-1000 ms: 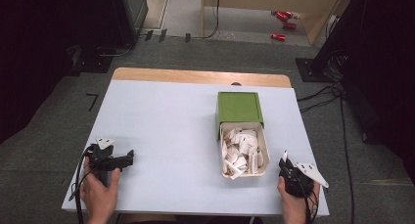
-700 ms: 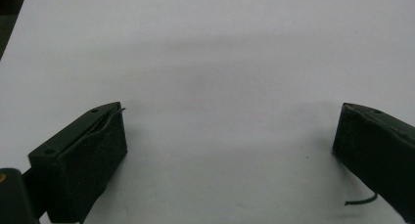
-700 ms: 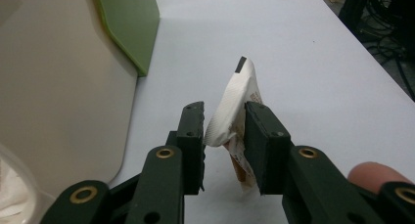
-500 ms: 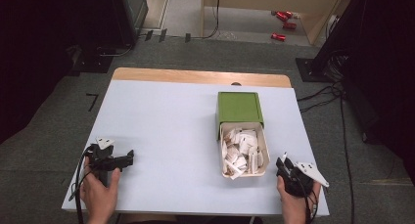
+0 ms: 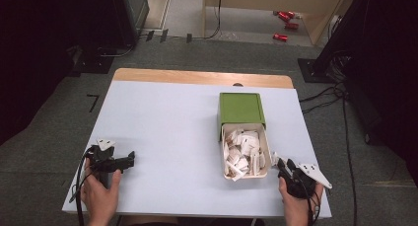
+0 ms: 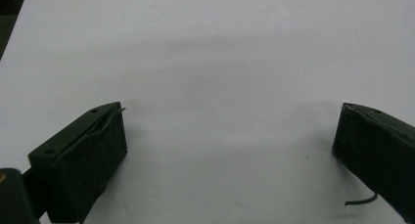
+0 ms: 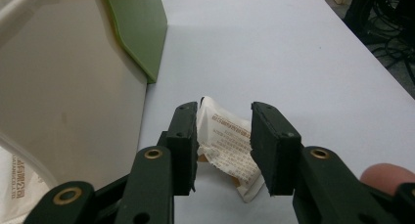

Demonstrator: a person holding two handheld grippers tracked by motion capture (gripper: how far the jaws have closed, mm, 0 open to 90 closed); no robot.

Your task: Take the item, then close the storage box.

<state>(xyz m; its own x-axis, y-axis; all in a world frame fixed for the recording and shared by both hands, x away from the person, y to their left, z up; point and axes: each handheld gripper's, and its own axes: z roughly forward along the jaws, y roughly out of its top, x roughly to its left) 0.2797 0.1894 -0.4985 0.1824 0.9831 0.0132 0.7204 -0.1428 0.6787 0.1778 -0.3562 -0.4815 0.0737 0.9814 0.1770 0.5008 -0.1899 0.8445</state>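
A green sleeve box (image 5: 241, 109) stands right of the table's middle, with its cream drawer (image 5: 269, 152) pulled toward me and several white packets (image 5: 241, 152) inside. My right gripper (image 5: 282, 163) rests on the table just right of the drawer's near corner. In the right gripper view its jaws (image 7: 225, 111) have just been opening. A crumpled white packet (image 7: 227, 141) with red print lies between them on the table, no longer squeezed. My left gripper (image 5: 129, 159) lies at the near left, its jaws (image 6: 230, 111) wide open over bare table.
The pale blue table (image 5: 167, 117) has a wooden strip along its far edge. The drawer's cream wall (image 7: 58, 87) and the green sleeve (image 7: 137, 28) stand close to the left of the right jaws. Cables and red objects (image 5: 286, 18) lie on the floor beyond.
The right gripper's jaws have spread a little around the packet. Both hands have stayed where they were.
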